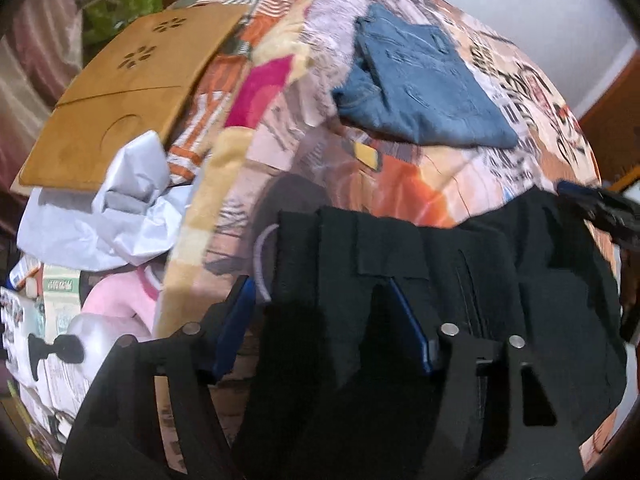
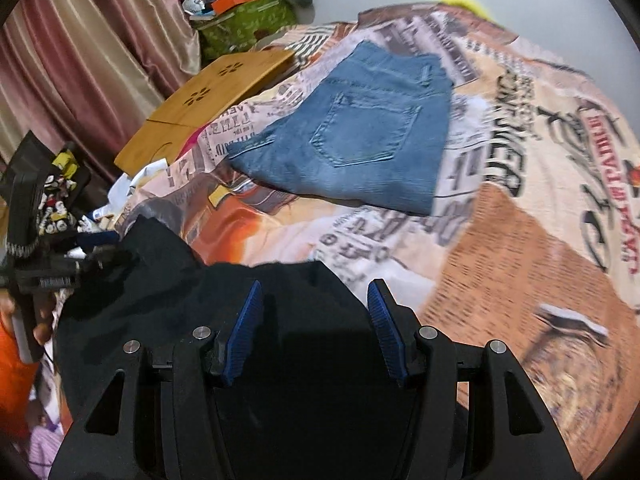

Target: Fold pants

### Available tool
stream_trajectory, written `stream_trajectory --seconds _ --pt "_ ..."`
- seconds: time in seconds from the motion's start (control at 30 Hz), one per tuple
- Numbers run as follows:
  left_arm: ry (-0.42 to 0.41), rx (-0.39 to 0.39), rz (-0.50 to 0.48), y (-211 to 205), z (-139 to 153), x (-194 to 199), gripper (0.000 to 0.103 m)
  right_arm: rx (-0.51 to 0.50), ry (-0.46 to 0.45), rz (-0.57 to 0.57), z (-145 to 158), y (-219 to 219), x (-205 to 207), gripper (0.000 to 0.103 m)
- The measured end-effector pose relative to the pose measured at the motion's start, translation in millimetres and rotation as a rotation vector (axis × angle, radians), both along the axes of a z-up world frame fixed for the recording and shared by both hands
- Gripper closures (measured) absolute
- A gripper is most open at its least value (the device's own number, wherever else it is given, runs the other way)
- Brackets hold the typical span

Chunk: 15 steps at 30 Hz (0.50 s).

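Black pants (image 1: 460,280) lie at the near edge of the bed, waistband towards me, with a white drawstring (image 1: 262,256) at their left. They also show in the right wrist view (image 2: 224,304). My left gripper (image 1: 320,292) is open, its blue pads (image 1: 236,320) straddling the waistband. My right gripper (image 2: 316,292) is open over the pants' other end; it shows at the far right of the left wrist view (image 1: 600,208). Folded blue jeans (image 2: 352,132) lie further back on the bed, also in the left wrist view (image 1: 424,92).
A patterned bedspread (image 2: 520,220) covers the bed. A wooden lap tray (image 1: 120,100) lies at the back left, with a green box (image 2: 244,20) behind it. White crumpled cloth (image 1: 120,208) and clutter sit at the left edge. Pink curtains (image 2: 80,60) hang on the left.
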State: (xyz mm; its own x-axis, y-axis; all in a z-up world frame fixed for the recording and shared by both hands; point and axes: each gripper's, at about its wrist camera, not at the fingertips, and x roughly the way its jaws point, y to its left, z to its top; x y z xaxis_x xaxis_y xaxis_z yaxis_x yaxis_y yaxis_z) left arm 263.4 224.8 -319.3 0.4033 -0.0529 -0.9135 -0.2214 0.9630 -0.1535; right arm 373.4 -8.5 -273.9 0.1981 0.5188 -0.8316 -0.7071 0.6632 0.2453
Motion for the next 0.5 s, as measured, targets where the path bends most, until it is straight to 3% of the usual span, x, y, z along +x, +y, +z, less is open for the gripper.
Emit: stream_trajectory --seconds 0.07,0.2,0.33,0.5 --pt "0.016 -0.015 -0.023 -4.8 -6.6 0.7 0.049 -0.004 0.034 0.021 -7.0 6.7 2.7 0.052" --pt "0.010 -0.009 -0.023 -9.7 -14.6 -2.7 0.052 -0.052 0.039 0.057 -16.8 12.5 -0.9 0.078" --pt "-0.007 0.011 -0.011 -11.7 -15.8 -8.8 0.053 -0.076 0.008 0.091 -16.6 10.4 -8.5 0.086" --pt "-0.013 0.038 -0.003 -14.6 -16.4 -13.0 0.053 -0.071 0.015 0.077 -10.0 9.0 -6.8 0.086"
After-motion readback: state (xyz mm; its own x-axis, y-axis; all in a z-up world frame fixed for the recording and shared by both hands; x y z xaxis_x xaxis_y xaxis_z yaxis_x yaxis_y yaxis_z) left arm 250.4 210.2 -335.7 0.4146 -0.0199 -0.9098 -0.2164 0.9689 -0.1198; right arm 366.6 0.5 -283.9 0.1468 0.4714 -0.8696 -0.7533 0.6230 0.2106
